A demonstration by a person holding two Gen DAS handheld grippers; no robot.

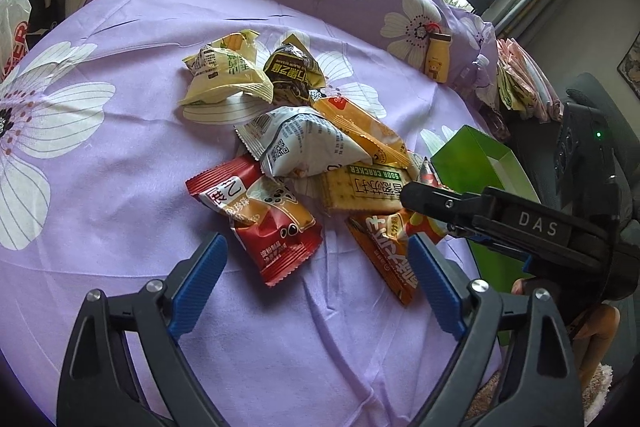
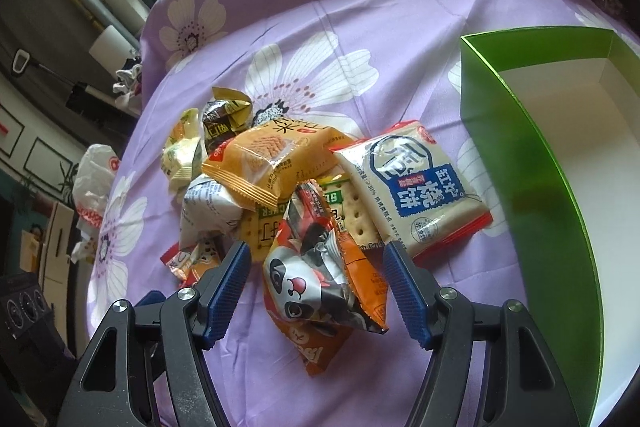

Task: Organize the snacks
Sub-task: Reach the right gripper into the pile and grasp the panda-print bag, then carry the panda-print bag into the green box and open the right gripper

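Observation:
A heap of snack packets lies on the purple flowered cloth [image 1: 120,187]. My left gripper [image 1: 316,267] is open just above the cloth, and the red packet [image 1: 264,219] lies ahead of its blue pads without touching them. My right gripper [image 2: 318,283] straddles the orange panda packet [image 2: 320,279]; cloth shows on both sides between the pads and the packet. In the left wrist view the right gripper [image 1: 428,213] reaches in from the right over the orange packet [image 1: 384,251]. The open green box [image 2: 520,155] stands right of the heap, with nothing seen inside.
The heap also holds a white and blue packet [image 2: 416,187], an orange biscuit packet [image 2: 272,155], a soda cracker pack [image 1: 364,187], a grey-white packet [image 1: 304,143] and two yellowish ones. A yellow bear bottle [image 1: 438,59] leans on the raised cloth behind. A white plastic bag [image 1: 14,31] lies at the far left.

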